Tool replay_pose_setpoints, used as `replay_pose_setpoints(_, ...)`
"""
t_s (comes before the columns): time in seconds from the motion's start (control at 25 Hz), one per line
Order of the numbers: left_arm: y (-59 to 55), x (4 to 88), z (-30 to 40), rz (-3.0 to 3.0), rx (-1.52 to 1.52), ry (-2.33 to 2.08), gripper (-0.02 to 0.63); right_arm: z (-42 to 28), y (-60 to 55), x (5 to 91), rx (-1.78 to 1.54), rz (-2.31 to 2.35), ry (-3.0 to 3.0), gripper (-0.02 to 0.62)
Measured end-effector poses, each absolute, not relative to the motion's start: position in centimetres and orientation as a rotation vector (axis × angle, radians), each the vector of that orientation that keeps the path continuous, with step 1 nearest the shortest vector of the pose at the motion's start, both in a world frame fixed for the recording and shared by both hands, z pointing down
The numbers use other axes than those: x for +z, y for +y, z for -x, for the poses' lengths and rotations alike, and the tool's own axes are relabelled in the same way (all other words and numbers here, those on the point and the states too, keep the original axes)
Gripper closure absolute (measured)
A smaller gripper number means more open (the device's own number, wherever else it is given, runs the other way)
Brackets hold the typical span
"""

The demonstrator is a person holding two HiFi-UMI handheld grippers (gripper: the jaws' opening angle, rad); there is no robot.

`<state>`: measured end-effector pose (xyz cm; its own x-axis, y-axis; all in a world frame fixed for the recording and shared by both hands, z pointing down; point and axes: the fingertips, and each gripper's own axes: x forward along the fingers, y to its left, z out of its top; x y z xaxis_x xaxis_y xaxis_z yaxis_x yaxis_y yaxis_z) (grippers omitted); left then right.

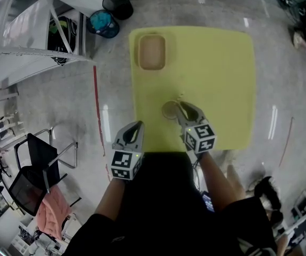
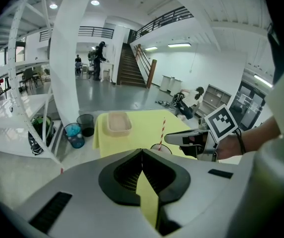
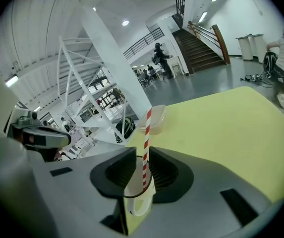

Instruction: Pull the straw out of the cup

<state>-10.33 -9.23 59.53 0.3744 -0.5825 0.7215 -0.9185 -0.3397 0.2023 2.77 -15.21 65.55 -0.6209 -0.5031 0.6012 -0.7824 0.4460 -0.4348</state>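
Straw (image 3: 146, 138): a red-and-white striped drinking straw, standing nearly upright in a cup near the front edge of the table, between the jaws of the right gripper.
Table (image 1: 222, 68): a square top covered in plain yellow; it carries only the cup and a tray.
Right gripper (image 3: 142, 155): reached in over the cup, jaws narrowly parted. The straw seems to rest against one pad, with a slit of space on the other side, so it looks straddled rather than pinched.
Left gripper (image 2: 142, 151): held back off the table's near left corner, jaw tips pressed together, nothing between them.
Tray (image 1: 152, 52): a shallow beige tray at the far left corner, bare inside, well apart from the cup.
Cup (image 3: 139, 205): small and clear with a thin rim, sitting just below the right jaws. It looks light and probably tips or lifts easily.
Handling: the straw is likely paper or thin plastic, so very light and smooth, and easily crushed or kinked by a hard squeeze.
Where to hold: on the bare shaft just above the cup rim, with a gentle pinch and a straight upward pull. Nothing holds the cup down, so it may ride up with the straw.
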Motion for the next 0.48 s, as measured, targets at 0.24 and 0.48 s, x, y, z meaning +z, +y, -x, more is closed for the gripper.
replay_pose_setpoints(0.24, -9.2, 59.5, 10.7, -2.025, 0.711, -1.312, 0.563, -2.6, -15.7, 66.3, 1.006, -1.075, -2.309, 0.52)
replay_pose_setpoints(0.48, -9.1, 59.5, 11.5, -1.997, 0.704, -1.344, 0.563, -2.3, -16.2, 66.8, 1.025, -1.055, -2.307, 0.52)
